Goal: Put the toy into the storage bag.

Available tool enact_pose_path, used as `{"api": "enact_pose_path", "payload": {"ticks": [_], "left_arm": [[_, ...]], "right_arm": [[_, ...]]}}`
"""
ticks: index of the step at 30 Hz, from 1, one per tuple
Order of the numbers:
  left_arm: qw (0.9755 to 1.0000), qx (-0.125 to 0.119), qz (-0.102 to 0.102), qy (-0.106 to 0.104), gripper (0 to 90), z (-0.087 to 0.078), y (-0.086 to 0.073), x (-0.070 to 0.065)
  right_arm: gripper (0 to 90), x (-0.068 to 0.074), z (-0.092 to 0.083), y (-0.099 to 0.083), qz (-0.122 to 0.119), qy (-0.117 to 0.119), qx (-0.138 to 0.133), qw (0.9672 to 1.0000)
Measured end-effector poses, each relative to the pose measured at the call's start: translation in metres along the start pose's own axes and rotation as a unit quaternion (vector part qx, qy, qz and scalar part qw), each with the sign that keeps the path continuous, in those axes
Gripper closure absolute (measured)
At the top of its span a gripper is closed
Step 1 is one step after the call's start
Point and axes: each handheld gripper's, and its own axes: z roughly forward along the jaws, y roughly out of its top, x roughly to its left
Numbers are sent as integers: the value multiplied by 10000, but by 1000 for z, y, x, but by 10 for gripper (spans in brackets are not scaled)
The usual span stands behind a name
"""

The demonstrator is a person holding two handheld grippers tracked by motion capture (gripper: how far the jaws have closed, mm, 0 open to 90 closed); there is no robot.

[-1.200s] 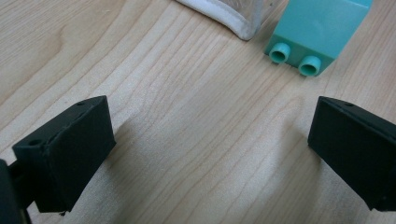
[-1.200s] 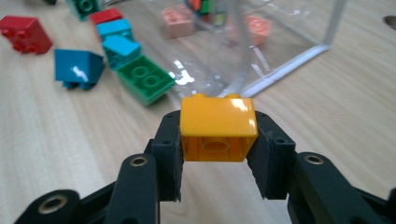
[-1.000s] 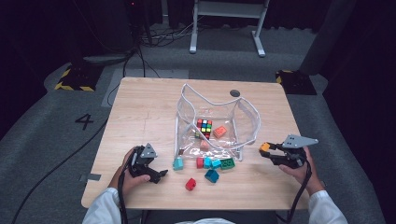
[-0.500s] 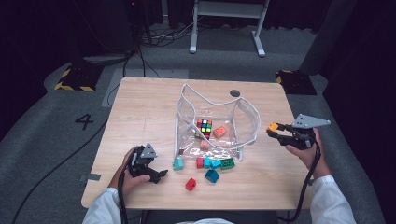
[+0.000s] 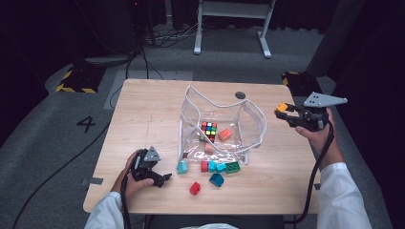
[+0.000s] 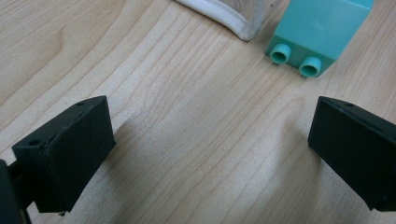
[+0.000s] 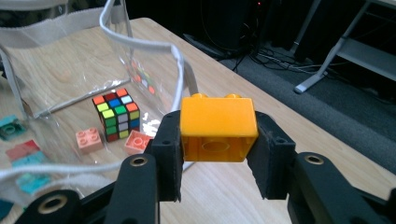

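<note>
High view: light wooden desk (image 5: 143, 114); clear plastic pouch with white piping (image 5: 248, 129), mouth open upward, at centre. Inside it: a multicoloured puzzle cube (image 5: 208, 130) and salmon-pink bricks. Loose bricks lie just in front of the pouch, among them a teal studded plastic brick (image 6: 322, 32) and a red brick (image 5: 195, 188).

Right tool (image 5: 292, 116): raised beside the pouch's right rim, jaws pinching an orange studded plastic brick (image 7: 218, 128) by its two side faces.

Left tool (image 5: 152, 172): low over the desk near the teal brick, jaws spread, nothing between them.

Risk: the pouch rim is soft and sagging; a release short of the mouth would likely drop the orange brick onto the desk.
</note>
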Motion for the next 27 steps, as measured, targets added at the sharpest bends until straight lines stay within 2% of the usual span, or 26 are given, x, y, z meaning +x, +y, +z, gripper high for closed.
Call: {"api": "enact_pose_path", "payload": {"ticks": [6, 8, 10, 15, 21, 24, 25, 27], "left_arm": [[10000, -7, 0, -7, 4, 0, 0, 0], [10000, -5, -2, -9, 4, 0, 0, 0], [10000, 5, 2, 8, 4, 0, 0, 0], [10000, 4, 1, 7, 4, 0, 0, 0], [10000, 7, 1, 6, 4, 0, 0, 0], [10000, 4, 1, 7, 4, 0, 0, 0], [10000, 1, 1, 1, 4, 0, 0, 0], [10000, 1, 0, 2, 4, 0, 0, 0]], "right_arm": [[589, 3, 9, 20, -92, 51, -21, 9999], [589, 5, 12, 25, -58, 90, -29, 9999], [589, 8, 18, 31, -137, 123, -35, 9998], [590, 16, 26, 35, -101, 301, -82, 9995], [590, 27, 41, 43, -314, 426, 31, 9986], [589, 30, 50, 45, -354, 539, 72, 9979], [590, 32, 55, 46, -355, 660, 92, 9971], [590, 34, 58, 47, -343, 704, 93, 9969]]}}
